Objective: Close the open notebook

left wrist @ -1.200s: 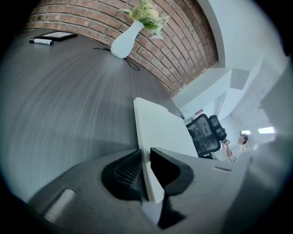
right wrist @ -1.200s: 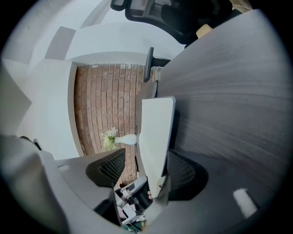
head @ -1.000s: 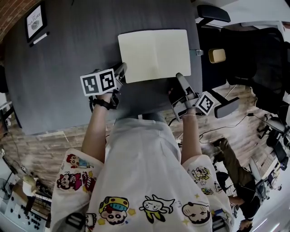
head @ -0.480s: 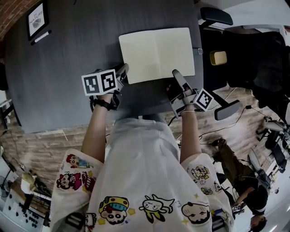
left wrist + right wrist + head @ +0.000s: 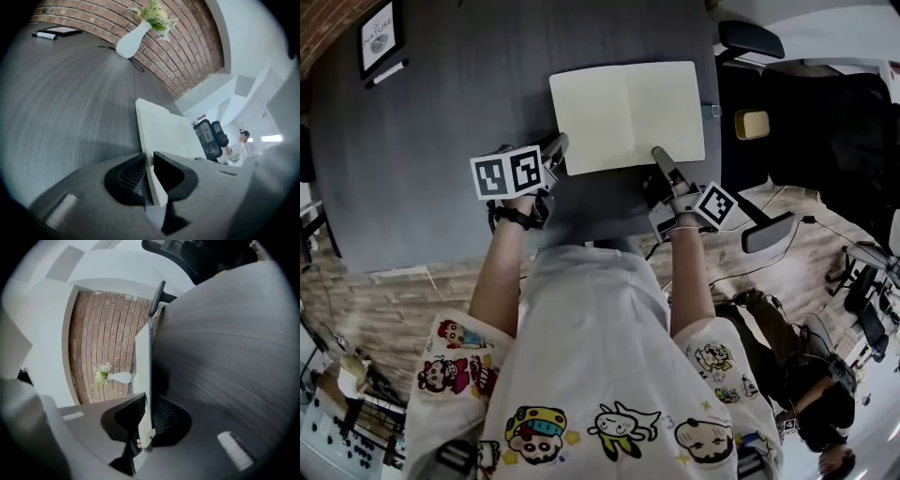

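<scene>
The open notebook (image 5: 627, 114) lies flat on the dark grey table (image 5: 441, 169), showing cream blank pages. My left gripper (image 5: 553, 150) sits at its near left corner. In the left gripper view the left gripper (image 5: 150, 157) is shut on the edge of the notebook (image 5: 164, 129). My right gripper (image 5: 659, 157) is at the near edge of the right page. In the right gripper view the notebook (image 5: 143, 352) runs edge-on between the jaws of the right gripper (image 5: 149, 399), which are closing, and the pads touch it.
A framed picture (image 5: 377, 37) and a marker (image 5: 386, 73) lie at the table's far left. A white vase with flowers (image 5: 133, 37) stands by the brick wall. Black office chairs (image 5: 750, 42) crowd the right side. A person (image 5: 806, 403) is on the floor at lower right.
My right gripper moved left and forward to the notebook's near edge, and its jaws closed over the right page. The left gripper stayed where it was.
</scene>
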A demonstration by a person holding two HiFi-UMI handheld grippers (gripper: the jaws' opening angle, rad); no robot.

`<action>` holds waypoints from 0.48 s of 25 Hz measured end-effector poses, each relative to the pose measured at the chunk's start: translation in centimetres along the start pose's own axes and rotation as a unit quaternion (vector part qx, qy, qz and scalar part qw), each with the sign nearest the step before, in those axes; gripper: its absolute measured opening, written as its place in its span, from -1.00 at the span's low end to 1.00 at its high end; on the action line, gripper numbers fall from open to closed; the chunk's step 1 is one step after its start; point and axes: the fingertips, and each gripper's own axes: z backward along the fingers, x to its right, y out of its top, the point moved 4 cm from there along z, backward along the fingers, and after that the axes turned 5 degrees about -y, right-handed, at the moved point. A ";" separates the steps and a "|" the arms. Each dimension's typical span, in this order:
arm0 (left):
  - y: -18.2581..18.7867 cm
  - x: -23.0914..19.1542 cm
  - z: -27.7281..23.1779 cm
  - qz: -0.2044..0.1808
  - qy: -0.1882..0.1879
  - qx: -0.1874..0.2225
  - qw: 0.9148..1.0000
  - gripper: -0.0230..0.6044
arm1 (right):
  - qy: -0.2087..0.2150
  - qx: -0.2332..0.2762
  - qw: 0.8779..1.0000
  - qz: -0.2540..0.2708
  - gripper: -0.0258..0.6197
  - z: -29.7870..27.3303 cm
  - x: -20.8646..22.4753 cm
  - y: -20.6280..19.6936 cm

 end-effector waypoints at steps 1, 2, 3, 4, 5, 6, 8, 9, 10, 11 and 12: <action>0.0 0.0 0.0 0.001 0.000 0.001 1.000 -0.76 | -0.001 -0.001 1.000 0.006 -0.78 0.0 0.0 0.0; 0.0 0.0 0.0 0.001 0.000 0.002 1.000 -0.76 | -0.003 -0.001 1.000 0.014 -0.79 0.0 0.0 0.0; 0.0 -0.1 -0.1 0.002 0.000 0.002 1.000 -0.76 | -0.004 -0.001 1.000 0.021 -0.79 0.0 0.0 0.0; 0.0 -0.1 -0.1 0.003 0.000 0.003 1.000 -0.76 | -0.005 0.000 1.000 0.028 -0.80 -0.1 -0.1 0.0; 0.0 -0.2 -0.1 0.004 0.000 0.004 1.000 -0.76 | -0.005 0.000 0.999 0.036 -0.80 -0.1 -0.2 0.0; 0.0 -0.2 -0.1 0.004 -0.001 0.005 1.000 -0.76 | -0.005 0.001 0.999 0.046 -0.80 -0.1 -0.3 0.0; 0.0 -0.2 0.0 0.007 -0.002 0.007 1.000 -0.76 | -0.005 0.001 0.997 0.074 -0.81 -0.1 -0.8 -0.1; 0.0 -0.2 0.0 0.010 -0.003 0.009 1.000 -0.76 | -0.006 0.001 0.996 0.089 -0.82 0.0 -1.1 -0.2; -0.1 -0.2 0.0 0.012 -0.004 0.010 1.000 -0.76 | -0.009 0.002 0.995 0.103 -0.82 0.0 -1.3 -0.2; -0.1 -0.2 0.0 0.015 -0.004 0.013 1.000 -0.76 | -0.015 0.003 0.993 0.115 -0.82 0.1 -1.3 -0.3; -0.1 -0.2 0.0 0.018 -0.005 0.015 1.000 -0.76 | -0.023 0.003 0.991 0.128 -0.82 0.1 -1.3 -0.3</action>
